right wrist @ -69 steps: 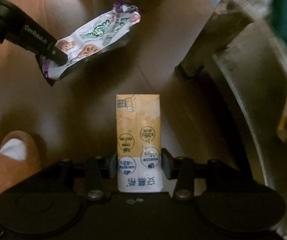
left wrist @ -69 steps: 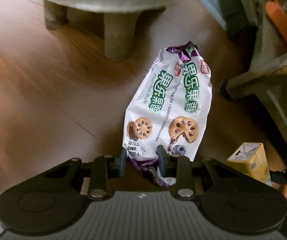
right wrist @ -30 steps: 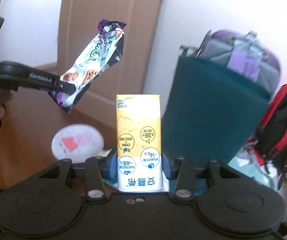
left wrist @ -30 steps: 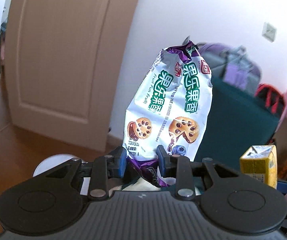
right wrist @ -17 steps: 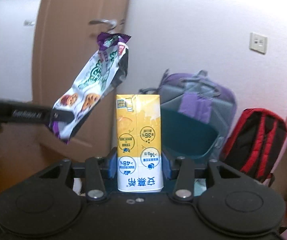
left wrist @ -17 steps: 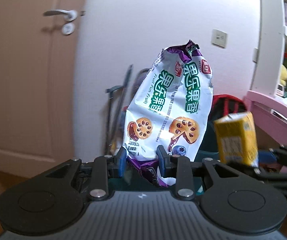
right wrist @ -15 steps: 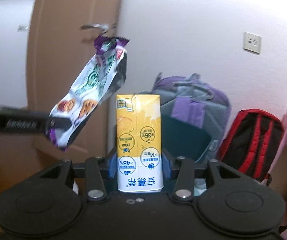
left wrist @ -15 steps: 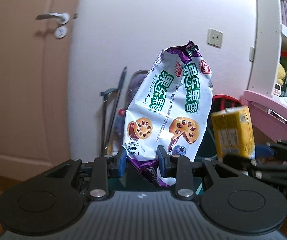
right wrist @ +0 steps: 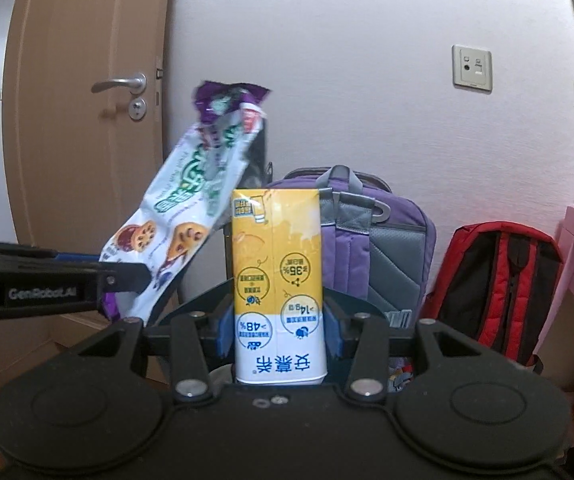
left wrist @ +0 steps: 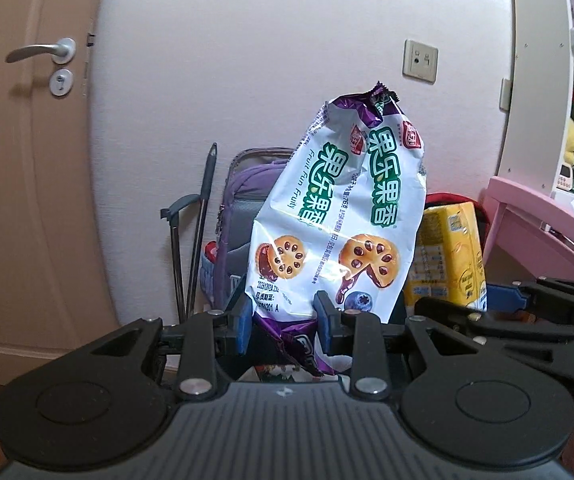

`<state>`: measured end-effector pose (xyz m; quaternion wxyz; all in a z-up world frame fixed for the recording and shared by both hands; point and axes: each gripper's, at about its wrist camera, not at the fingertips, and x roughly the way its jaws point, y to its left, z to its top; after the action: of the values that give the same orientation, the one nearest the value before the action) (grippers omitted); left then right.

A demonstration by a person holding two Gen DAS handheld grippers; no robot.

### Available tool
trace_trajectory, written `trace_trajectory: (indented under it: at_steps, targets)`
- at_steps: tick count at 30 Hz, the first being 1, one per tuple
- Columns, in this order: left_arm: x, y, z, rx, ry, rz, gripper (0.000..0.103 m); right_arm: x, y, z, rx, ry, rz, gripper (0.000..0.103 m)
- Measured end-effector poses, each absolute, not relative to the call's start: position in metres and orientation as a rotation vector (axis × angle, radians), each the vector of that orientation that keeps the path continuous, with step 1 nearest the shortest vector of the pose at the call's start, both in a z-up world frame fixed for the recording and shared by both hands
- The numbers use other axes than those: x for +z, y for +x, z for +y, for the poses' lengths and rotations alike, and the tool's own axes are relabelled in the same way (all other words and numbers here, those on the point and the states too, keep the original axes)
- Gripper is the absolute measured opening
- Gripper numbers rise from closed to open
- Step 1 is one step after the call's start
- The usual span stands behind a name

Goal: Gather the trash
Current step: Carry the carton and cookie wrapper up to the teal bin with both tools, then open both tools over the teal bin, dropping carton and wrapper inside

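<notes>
Pale wall, door left, backpacks far. My left gripper [left wrist: 282,322] pinches biscuit wrapper [left wrist: 339,216] at bottom seam: light, crinkly, slippery, floppy above. My right gripper [right wrist: 280,330] clamps yellow drink carton [right wrist: 277,276] low, upside down: stiffer, crushable, maybe dripping.

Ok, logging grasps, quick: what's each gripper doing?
Left gripper: closed on the snack wrapper.
Right gripper: closed on the yellow drink carton.
</notes>
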<state>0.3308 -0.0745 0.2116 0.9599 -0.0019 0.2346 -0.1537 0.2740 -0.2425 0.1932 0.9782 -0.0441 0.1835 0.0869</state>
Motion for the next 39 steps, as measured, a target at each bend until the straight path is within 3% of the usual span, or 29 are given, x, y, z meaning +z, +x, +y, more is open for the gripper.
trace_trajectory:
  at_steps: [28,35,36,39]
  targets:
    - [0.126,0.431,-0.145,-0.364,0.397,0.739,0.033,0.117,0.354,-0.256,0.181,-0.134,0.582,0.044]
    - [0.115,0.431,-0.149,-0.387,0.408,0.799,0.036,0.121,0.347,-0.258,0.183,-0.128,0.553,0.052]
    - [0.114,0.431,-0.149,-0.388,0.405,0.808,0.038,0.123,0.346,-0.258,0.185,-0.13,0.548,0.053]
    - [0.113,0.427,-0.148,-0.37,0.394,0.823,0.059,0.127,0.339,-0.26,0.18,-0.127,0.534,0.057]
